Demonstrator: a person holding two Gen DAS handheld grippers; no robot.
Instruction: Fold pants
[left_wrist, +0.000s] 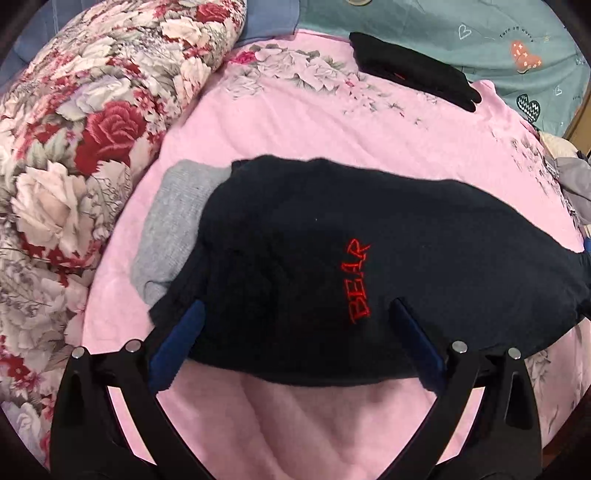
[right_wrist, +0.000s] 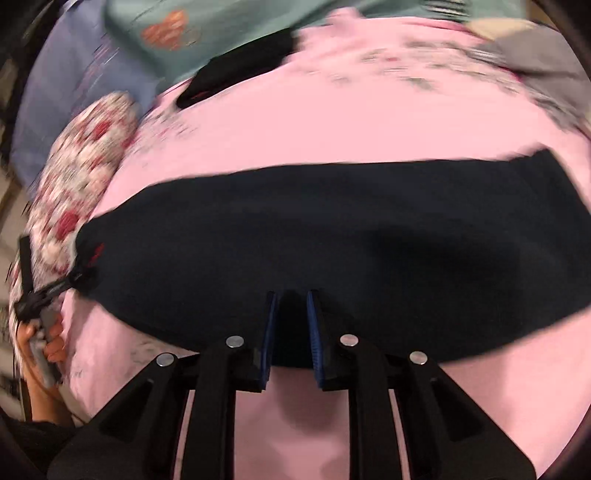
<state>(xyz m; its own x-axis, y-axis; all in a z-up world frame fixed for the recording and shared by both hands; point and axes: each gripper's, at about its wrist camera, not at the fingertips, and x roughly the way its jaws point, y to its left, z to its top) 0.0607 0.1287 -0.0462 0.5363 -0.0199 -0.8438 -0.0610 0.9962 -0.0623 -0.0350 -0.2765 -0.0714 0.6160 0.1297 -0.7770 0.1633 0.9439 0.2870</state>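
- Lying across the pink fleece bed cover (left_wrist: 295, 122), the dark navy knit pants (left_wrist: 295, 240) with red "BEAR" stitching (left_wrist: 359, 282) sit partly over a grey knit garment (left_wrist: 173, 221).
- We see our left gripper (left_wrist: 295, 332) over the near edge of the pants, jaws wide apart, gripping nothing.
- Our right gripper (right_wrist: 291, 321) has its blue-padded jaws narrowed, a fold of the pants' near edge between them; we cannot tell whether the pads press it.
- A second folded black garment (left_wrist: 413, 70) lies farther back, well apart.
- A rolled floral quilt (left_wrist: 74, 166) borders the left side.
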